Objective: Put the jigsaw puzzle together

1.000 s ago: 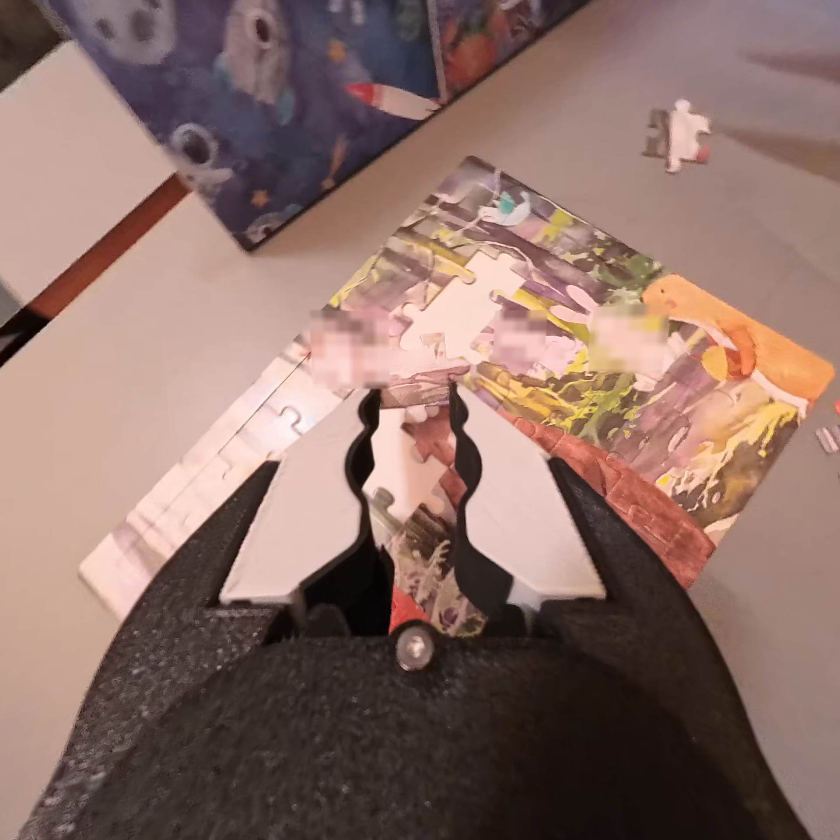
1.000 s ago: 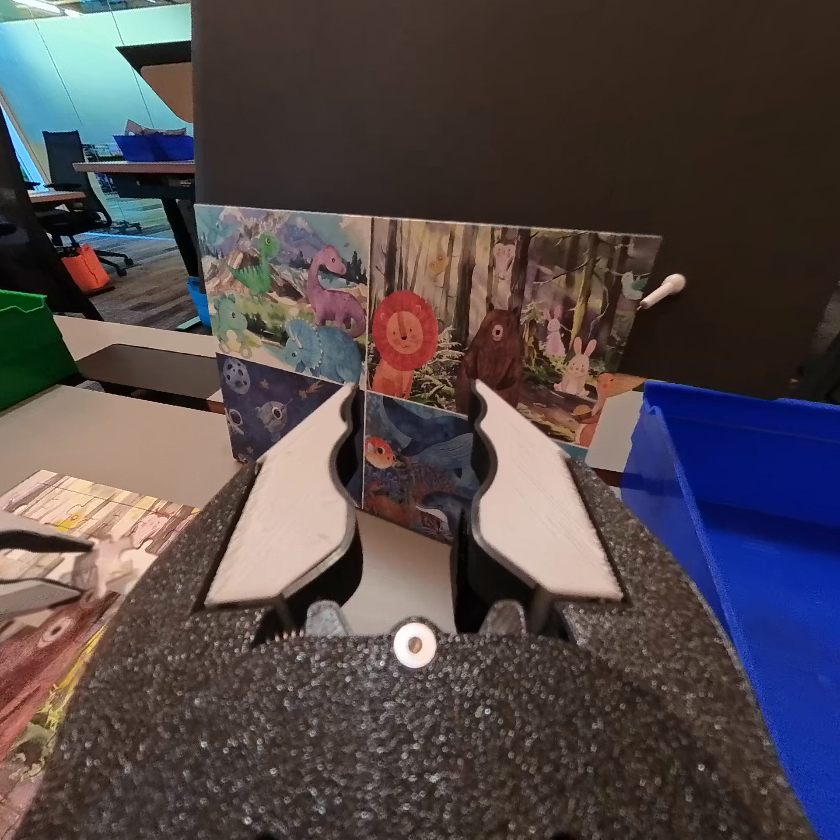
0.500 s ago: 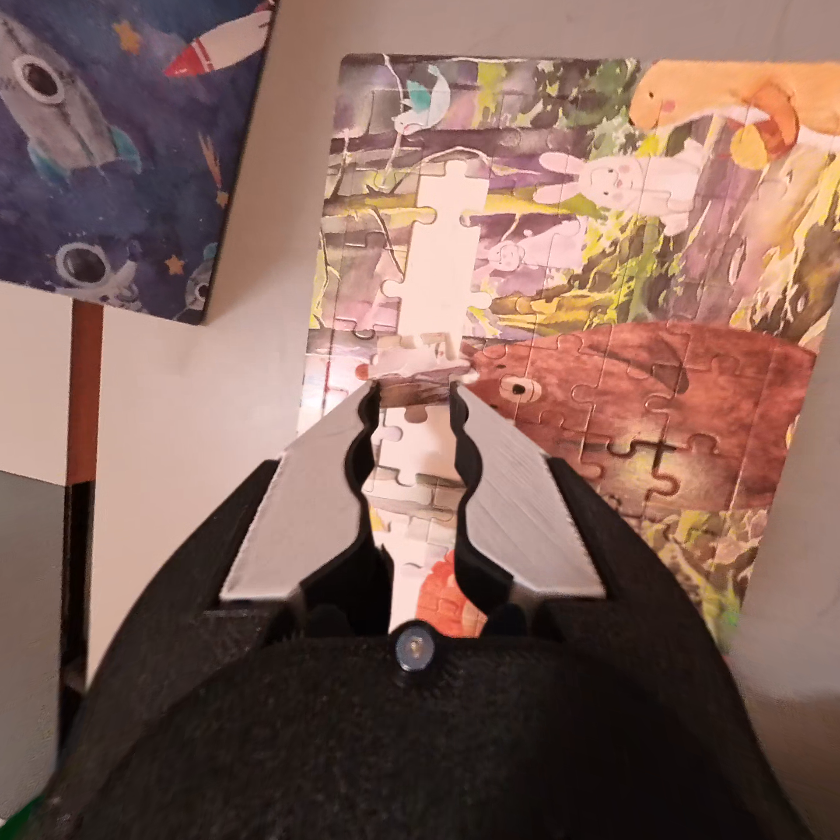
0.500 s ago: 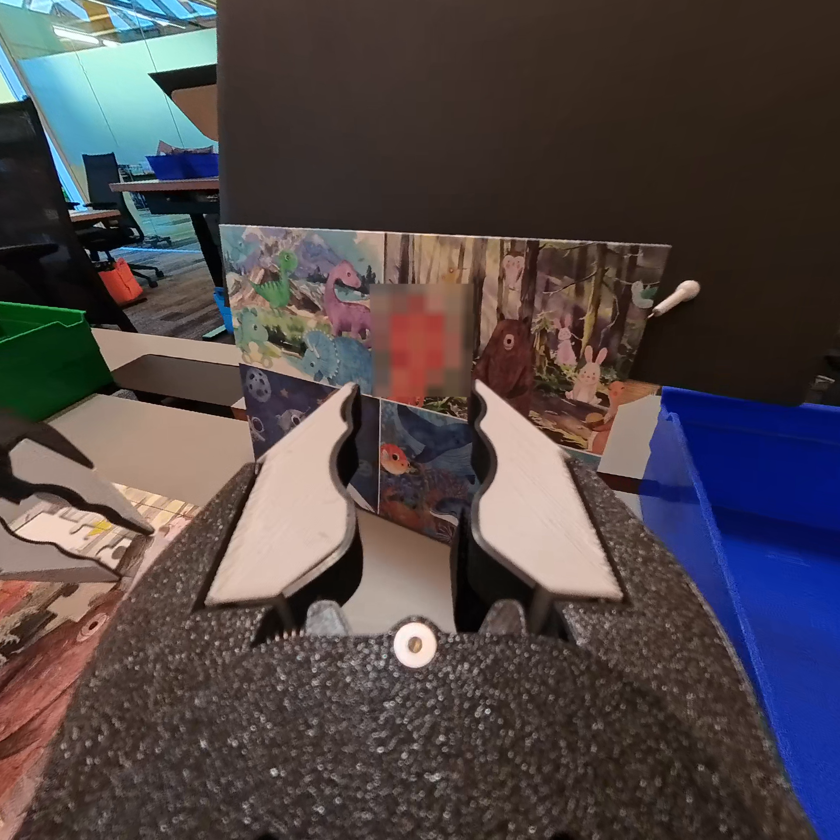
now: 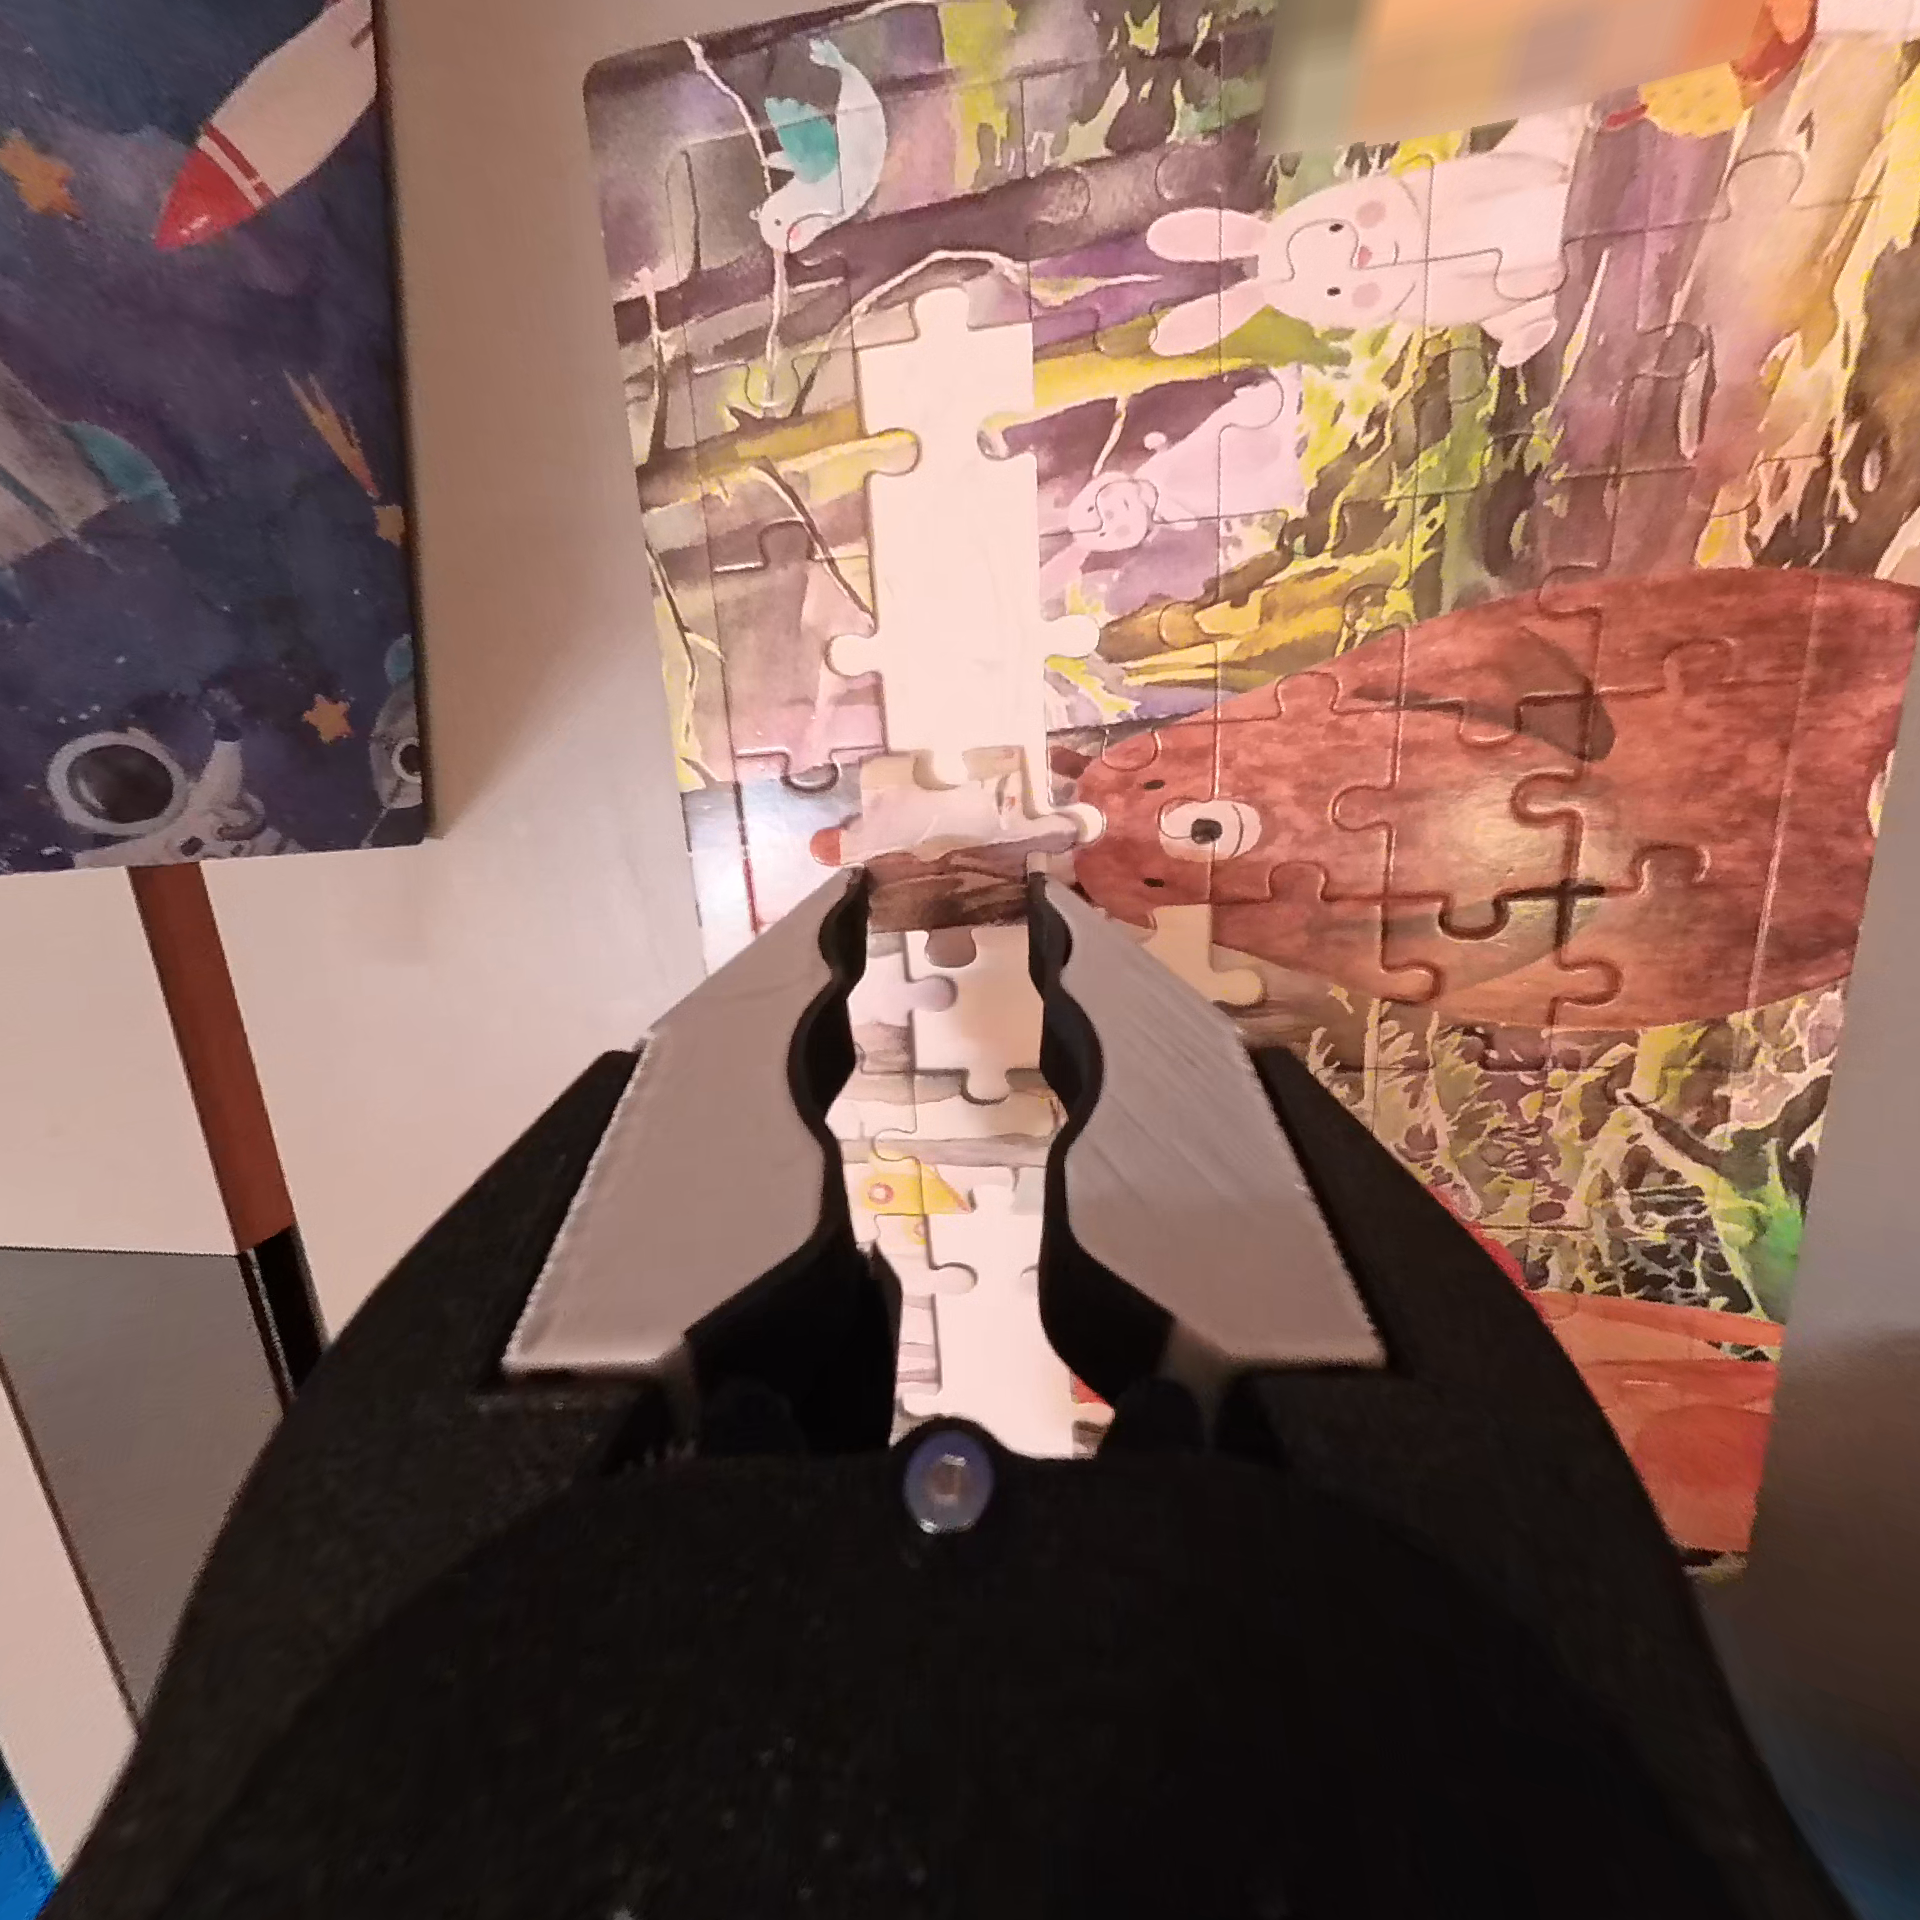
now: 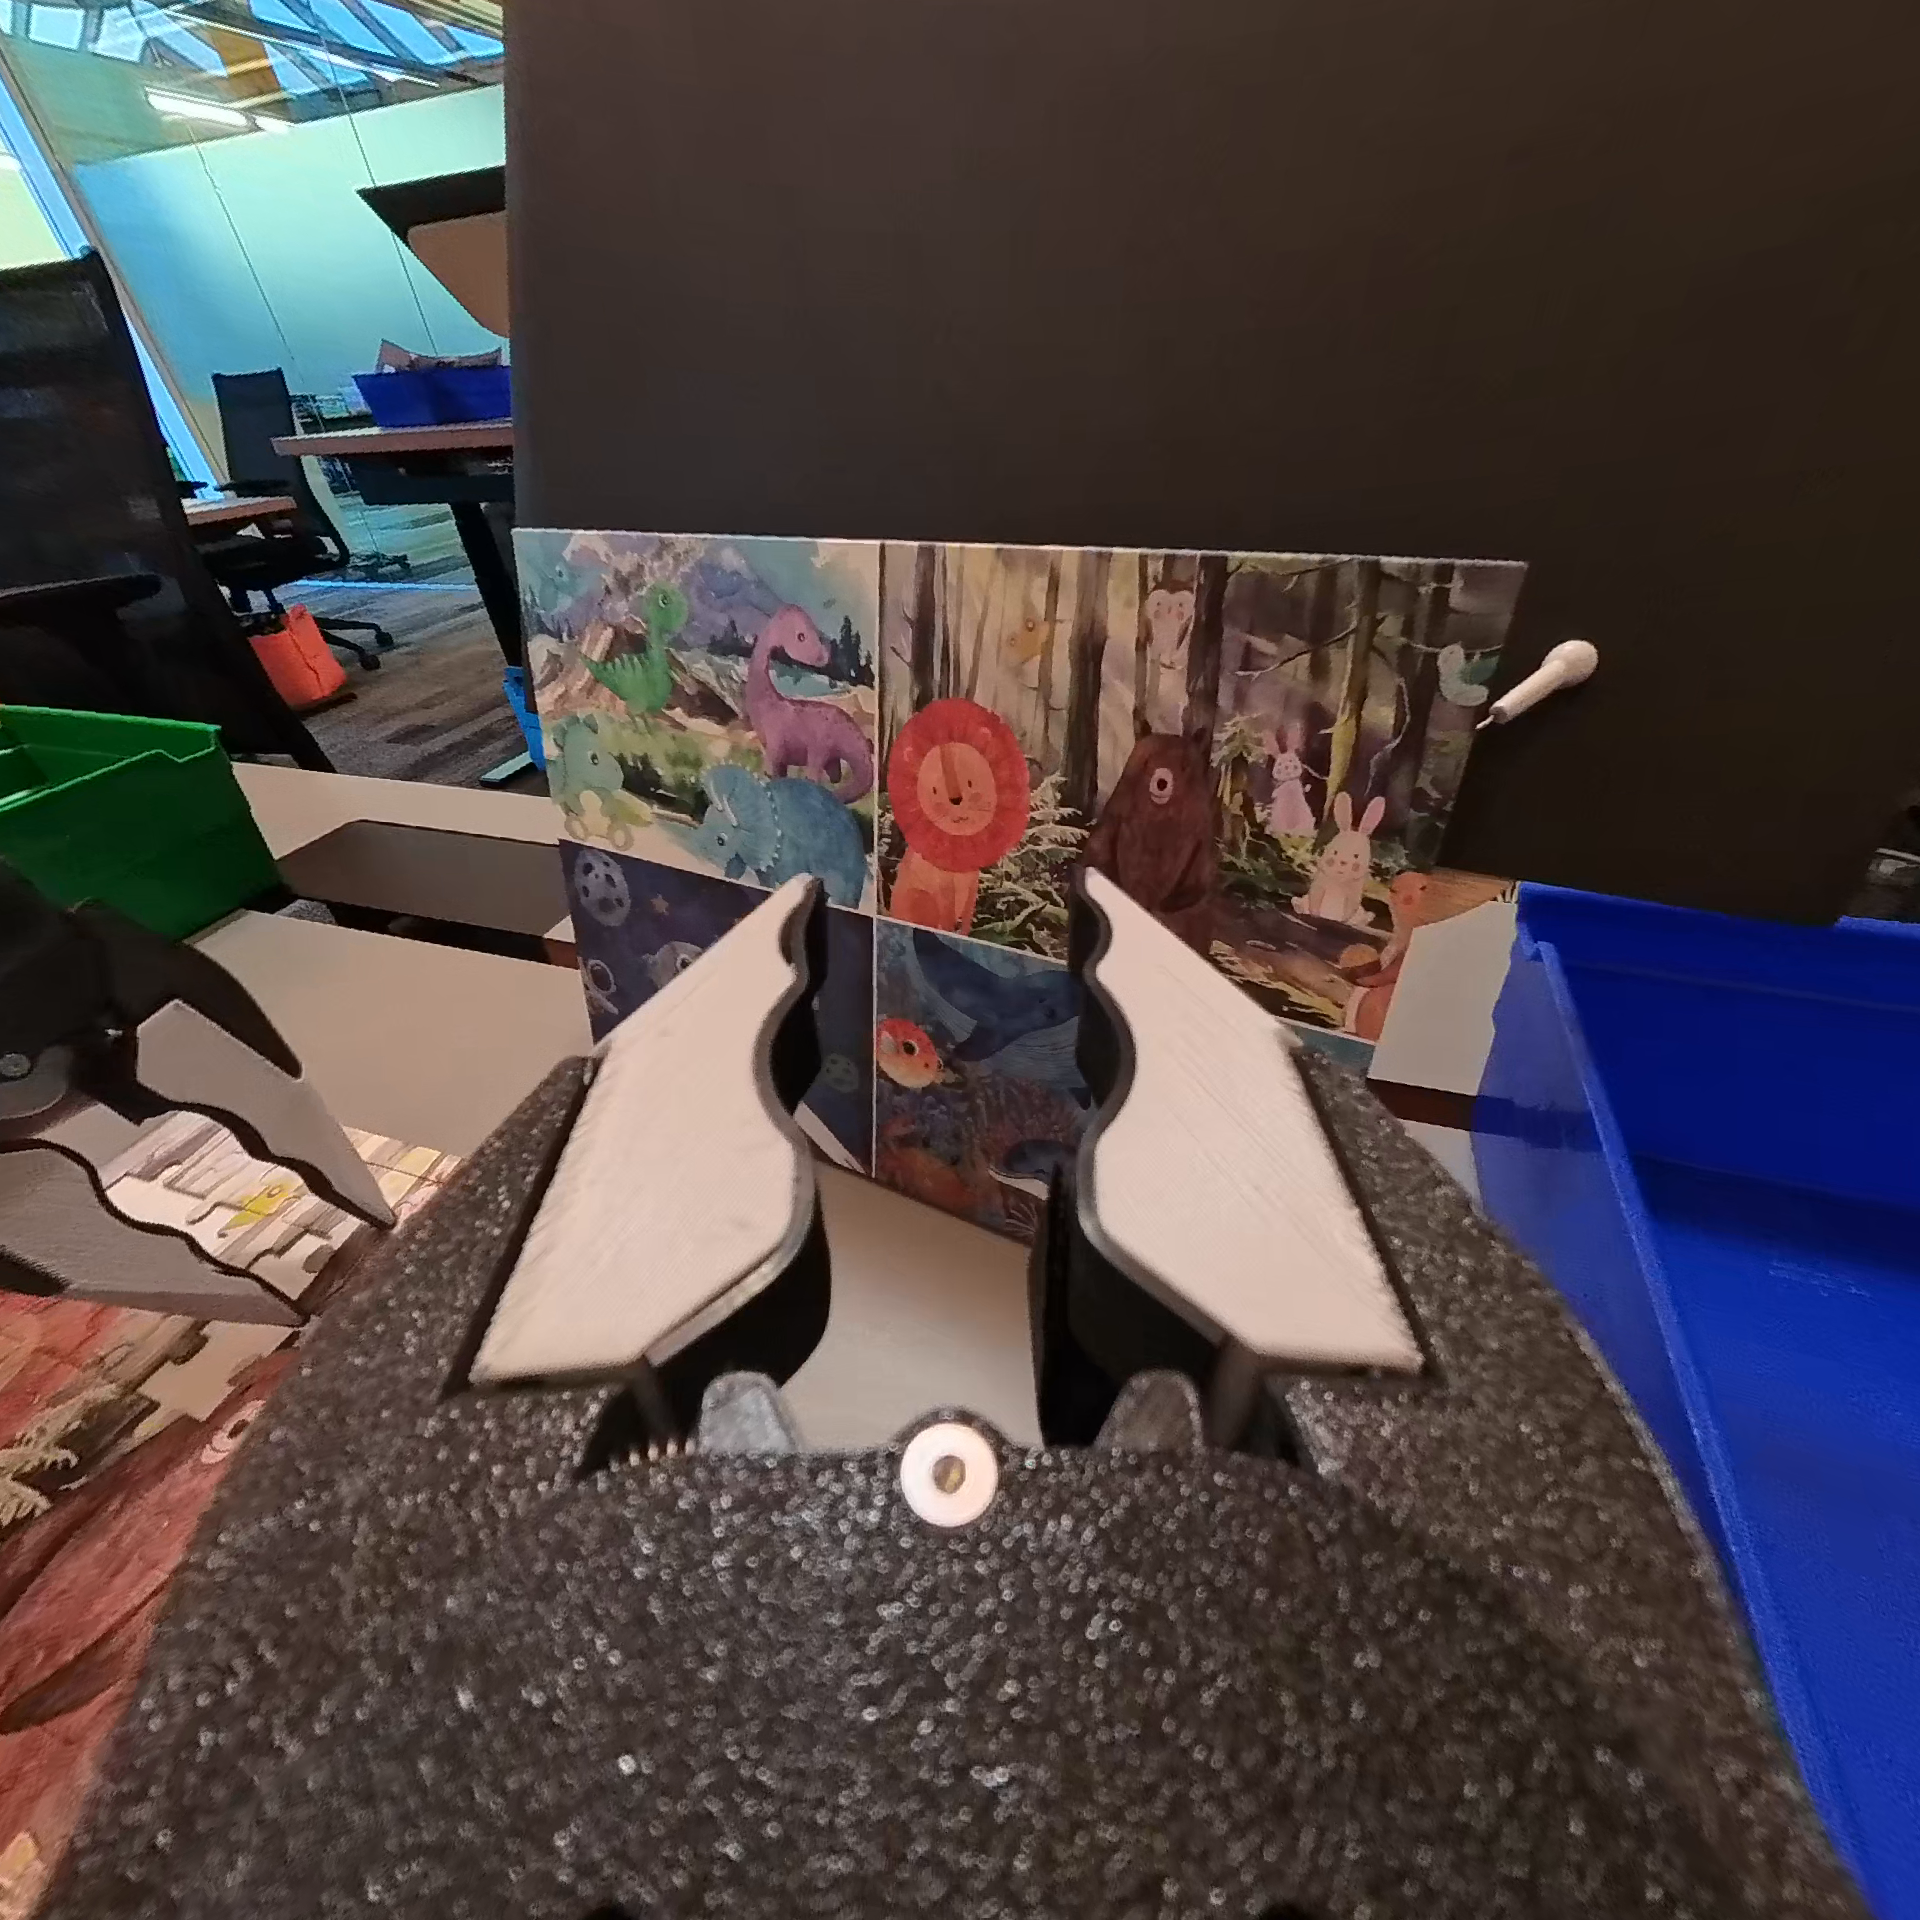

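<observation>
- Gripping a puzzle piece (image 5: pixel 961 831), the left gripper (image 5: pixel 951 883) has dropped nearer the jigsaw puzzle (image 5: pixel 1351 727).
- Only the right wrist view shows the empty, spread right gripper (image 6: pixel 951 904) facing the picture box (image 6: pixel 1018 769).

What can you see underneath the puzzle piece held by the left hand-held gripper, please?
Under the puzzle piece, the jigsaw puzzle shows a white, unfilled column. The spot directly beneath is covered by the piece and the left hand-held gripper.

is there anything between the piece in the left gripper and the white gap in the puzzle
Nothing visible. The left gripper holds the puzzle piece right at the near end of the white gap in the jigsaw puzzle, and the gap lies bare.
</observation>
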Demonstrator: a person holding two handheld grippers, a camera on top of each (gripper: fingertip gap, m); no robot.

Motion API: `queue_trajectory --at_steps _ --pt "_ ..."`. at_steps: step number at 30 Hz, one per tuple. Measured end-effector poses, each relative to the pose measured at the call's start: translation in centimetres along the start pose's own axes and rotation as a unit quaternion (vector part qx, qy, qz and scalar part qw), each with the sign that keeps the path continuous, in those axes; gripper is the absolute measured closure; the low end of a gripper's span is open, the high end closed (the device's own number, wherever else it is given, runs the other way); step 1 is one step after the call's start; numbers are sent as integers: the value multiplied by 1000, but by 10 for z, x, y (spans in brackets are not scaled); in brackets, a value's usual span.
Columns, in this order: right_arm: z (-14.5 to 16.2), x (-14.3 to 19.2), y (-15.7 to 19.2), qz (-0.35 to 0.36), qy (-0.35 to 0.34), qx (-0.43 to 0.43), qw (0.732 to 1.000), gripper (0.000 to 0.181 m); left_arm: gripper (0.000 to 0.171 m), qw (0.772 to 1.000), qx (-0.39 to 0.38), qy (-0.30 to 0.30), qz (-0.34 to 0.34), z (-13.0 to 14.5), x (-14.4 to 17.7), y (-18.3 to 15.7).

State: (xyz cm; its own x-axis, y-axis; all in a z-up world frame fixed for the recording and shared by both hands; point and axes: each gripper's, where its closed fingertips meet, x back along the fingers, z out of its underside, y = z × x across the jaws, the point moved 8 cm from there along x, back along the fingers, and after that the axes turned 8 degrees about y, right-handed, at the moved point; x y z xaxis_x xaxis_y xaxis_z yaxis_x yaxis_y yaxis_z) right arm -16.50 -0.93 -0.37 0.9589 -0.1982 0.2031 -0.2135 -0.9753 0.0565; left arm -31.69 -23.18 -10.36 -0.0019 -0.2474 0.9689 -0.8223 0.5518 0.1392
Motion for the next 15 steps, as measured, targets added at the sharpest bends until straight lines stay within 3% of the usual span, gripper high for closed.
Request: queue_trajectory --at_steps 15 --pt "0 0 1 -4 3 0 1000 135 141 1000 0 4 5 0 -3 -1"
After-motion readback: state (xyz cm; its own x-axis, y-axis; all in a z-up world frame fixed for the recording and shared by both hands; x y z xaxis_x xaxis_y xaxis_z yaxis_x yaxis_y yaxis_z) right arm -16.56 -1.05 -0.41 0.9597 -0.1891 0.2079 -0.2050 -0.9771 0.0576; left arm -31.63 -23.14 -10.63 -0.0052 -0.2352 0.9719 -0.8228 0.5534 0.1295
